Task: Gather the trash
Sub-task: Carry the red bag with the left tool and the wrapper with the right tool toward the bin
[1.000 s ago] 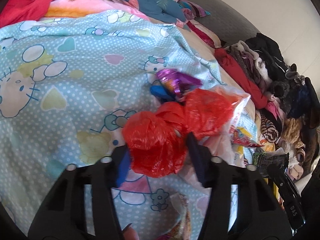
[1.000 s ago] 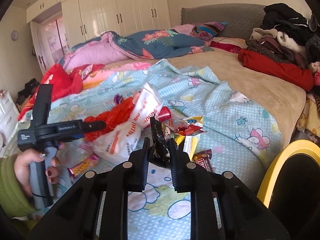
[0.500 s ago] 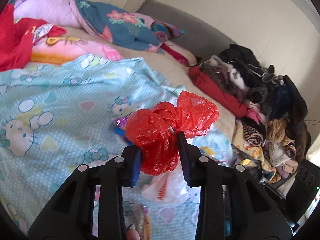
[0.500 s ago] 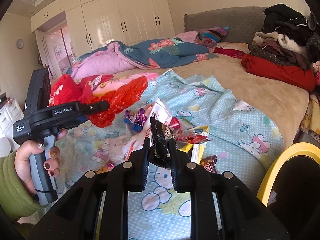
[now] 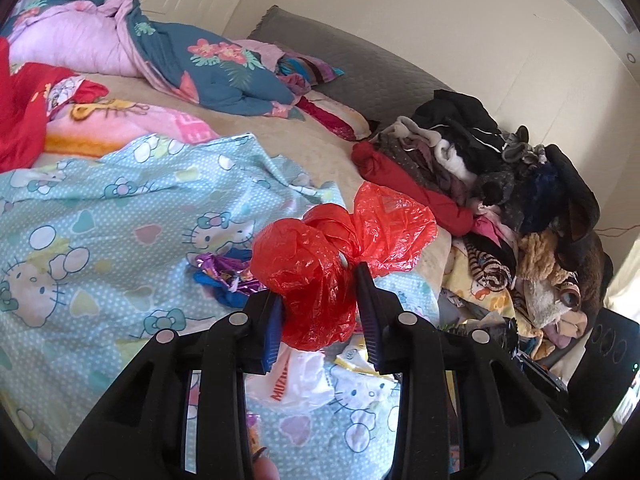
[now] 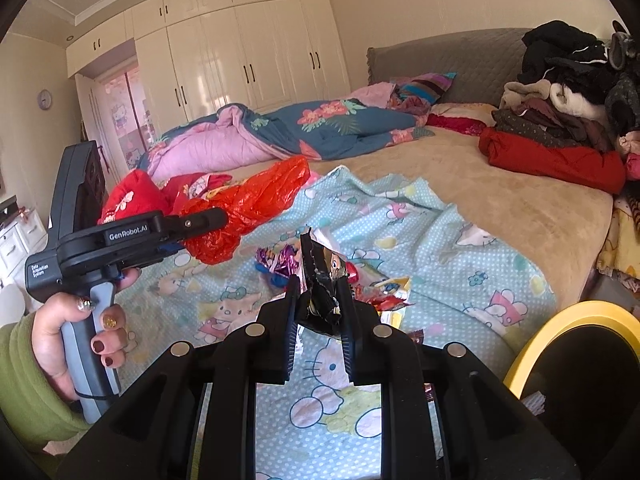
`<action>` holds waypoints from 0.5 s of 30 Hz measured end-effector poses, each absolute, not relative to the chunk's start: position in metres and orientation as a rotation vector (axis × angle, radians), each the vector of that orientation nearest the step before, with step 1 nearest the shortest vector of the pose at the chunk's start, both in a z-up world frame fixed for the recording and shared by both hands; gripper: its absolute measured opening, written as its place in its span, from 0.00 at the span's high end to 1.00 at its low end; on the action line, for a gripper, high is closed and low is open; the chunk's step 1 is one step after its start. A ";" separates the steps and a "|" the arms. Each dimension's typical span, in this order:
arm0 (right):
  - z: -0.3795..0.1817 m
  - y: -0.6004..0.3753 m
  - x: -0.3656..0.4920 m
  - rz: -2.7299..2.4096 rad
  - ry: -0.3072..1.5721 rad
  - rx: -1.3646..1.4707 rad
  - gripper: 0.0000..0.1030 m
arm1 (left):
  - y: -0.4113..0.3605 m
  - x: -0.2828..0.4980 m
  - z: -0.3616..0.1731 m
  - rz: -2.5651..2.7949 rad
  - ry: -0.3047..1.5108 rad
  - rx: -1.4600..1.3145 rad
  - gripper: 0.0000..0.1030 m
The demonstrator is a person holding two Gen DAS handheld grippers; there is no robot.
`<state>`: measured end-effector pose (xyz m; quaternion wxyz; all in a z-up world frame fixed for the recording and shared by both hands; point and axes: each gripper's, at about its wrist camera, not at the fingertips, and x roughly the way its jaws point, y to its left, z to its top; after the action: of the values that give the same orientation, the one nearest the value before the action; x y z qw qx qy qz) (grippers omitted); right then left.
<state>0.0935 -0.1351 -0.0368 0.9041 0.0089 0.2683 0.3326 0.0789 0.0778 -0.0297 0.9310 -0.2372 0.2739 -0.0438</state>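
the left gripper, low centre of its frame, had just closed its jaws on a crumpled red plastic bag, held above the blue cartoon-print sheet. the right gripper pinched a dark crinkled foil wrapper at lower centre.

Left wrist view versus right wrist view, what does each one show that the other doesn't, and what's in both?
Left wrist only: the white crumpled bag under the left gripper.
Right wrist only: the white wardrobe, the yellow-rimmed bin, and a dark wrapper clamped in the right gripper.
Both: the red plastic bag held in the left gripper, and the blue cartoon sheet.
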 end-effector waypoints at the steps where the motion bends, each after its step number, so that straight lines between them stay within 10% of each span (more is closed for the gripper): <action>1: -0.036 -0.136 0.093 0.686 0.552 0.021 0.83 | 0.076 0.079 -0.029 -0.095 0.561 -0.483 0.75; 15: -0.025 -0.173 0.095 0.614 0.514 0.069 0.83 | 0.043 0.075 -0.017 -0.149 0.561 -0.422 0.75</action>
<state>0.0947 -0.1731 -0.0246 0.9203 0.0338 0.2503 0.2989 0.0753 0.0435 -0.0173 0.9363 -0.2066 0.2745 -0.0731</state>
